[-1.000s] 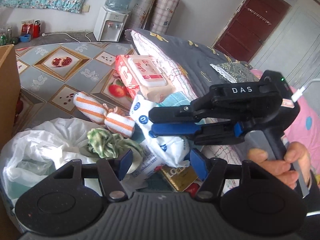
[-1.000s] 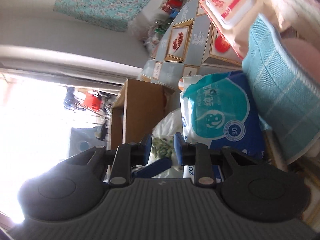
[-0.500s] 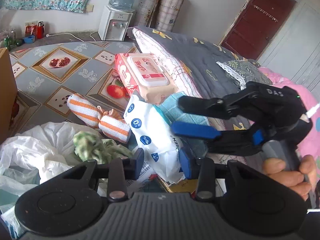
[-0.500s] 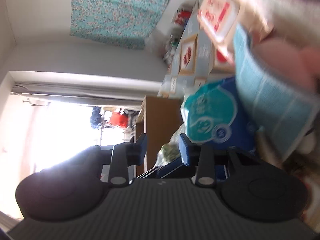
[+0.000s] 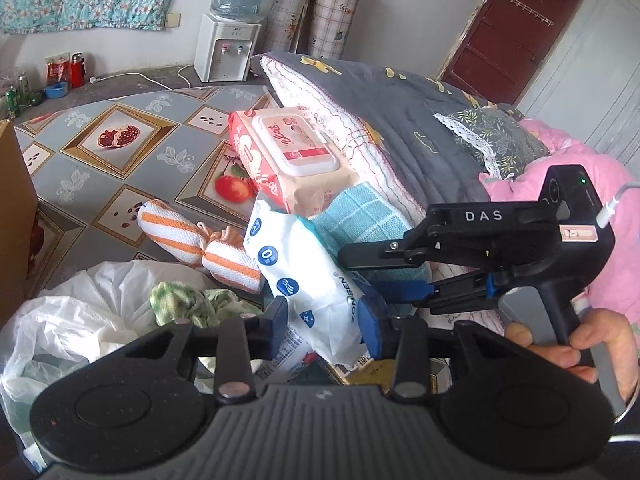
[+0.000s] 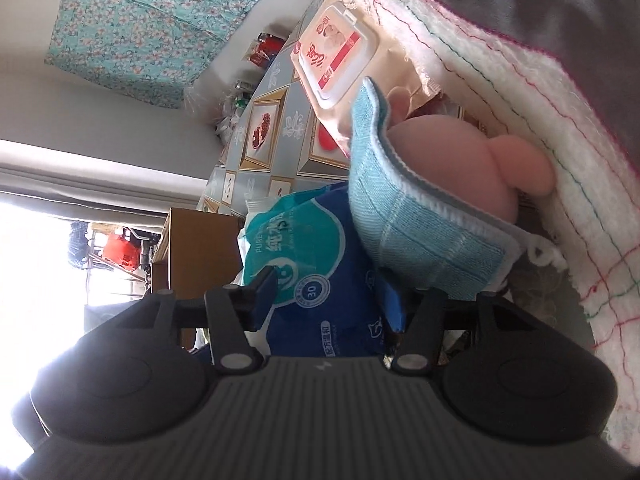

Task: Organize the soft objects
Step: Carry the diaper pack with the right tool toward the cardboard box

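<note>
Blue-white wipes pack (image 5: 308, 268) propped near-centre on patterned mat (image 5: 120, 168), against teal towel (image 5: 360, 216), below pink wipes pack (image 5: 288, 152).

Left gripper (image 5: 324, 316): jaws narrowed from a sec ago, now astride pack's lower end; pad contact unclear, can't tell if gripping.

Right gripper (image 6: 332, 292): jaws just been opening, pack between but not pinched, so prob. handover or regrip pending.

Striped roll (image 5: 200, 244) left, white bag (image 5: 72, 320) near-left, quilt (image 5: 400, 120) right, water dispenser (image 5: 228, 48) far wall.

Patterned floor mat (image 5: 132, 168) bearing wipes packs (image 5: 288, 156), striped towel (image 5: 196, 246), bag (image 5: 60, 320).
</note>
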Demonstrator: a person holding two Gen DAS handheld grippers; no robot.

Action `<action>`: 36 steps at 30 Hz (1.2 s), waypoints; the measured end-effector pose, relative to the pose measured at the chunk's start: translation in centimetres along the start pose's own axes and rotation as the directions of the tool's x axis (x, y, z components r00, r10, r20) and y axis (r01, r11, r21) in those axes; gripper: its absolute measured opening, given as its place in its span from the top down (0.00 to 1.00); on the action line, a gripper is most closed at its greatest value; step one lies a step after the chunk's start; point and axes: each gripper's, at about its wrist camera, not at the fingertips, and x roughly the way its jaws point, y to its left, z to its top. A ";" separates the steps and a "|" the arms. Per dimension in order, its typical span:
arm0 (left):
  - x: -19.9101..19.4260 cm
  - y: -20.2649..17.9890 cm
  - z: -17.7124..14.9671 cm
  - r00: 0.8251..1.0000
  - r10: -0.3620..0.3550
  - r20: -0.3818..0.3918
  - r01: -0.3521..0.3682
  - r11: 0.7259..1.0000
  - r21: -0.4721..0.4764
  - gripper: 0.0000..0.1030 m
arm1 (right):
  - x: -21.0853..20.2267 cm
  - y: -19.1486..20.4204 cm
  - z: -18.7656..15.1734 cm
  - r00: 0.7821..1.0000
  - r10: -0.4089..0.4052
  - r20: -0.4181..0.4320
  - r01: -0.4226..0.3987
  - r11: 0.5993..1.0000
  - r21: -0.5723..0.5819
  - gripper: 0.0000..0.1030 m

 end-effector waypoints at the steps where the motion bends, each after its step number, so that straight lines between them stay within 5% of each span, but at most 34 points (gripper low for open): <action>1: 0.0 0.1 0.3 1.000 0.006 0.000 -0.006 1.000 -0.013 0.56 | 0.1 0.1 0.1 1.000 0.003 -0.005 -0.003 1.000 0.004 0.47; 10: 1.7 1.0 1.9 1.000 0.000 -0.016 -0.001 0.996 -0.090 0.55 | 0.4 -1.0 0.5 0.999 0.043 -0.015 -0.042 0.998 0.052 0.47; 14: 1.4 1.4 1.7 1.000 0.000 -0.002 0.000 0.996 -0.090 0.66 | 0.1 -1.3 0.4 0.997 0.078 -0.016 -0.077 0.995 0.057 0.49; 23: 0.8 2.7 0.6 0.999 -0.034 0.017 0.036 0.994 -0.100 0.68 | 1.4 -1.3 0.6 0.997 0.078 -0.029 -0.076 0.994 0.079 0.48; 36: -0.8 0.0 0.3 0.997 0.016 0.073 -0.017 1.000 0.015 0.71 | -0.6 2.7 -0.7 0.997 0.021 0.076 -0.013 0.994 -0.105 0.66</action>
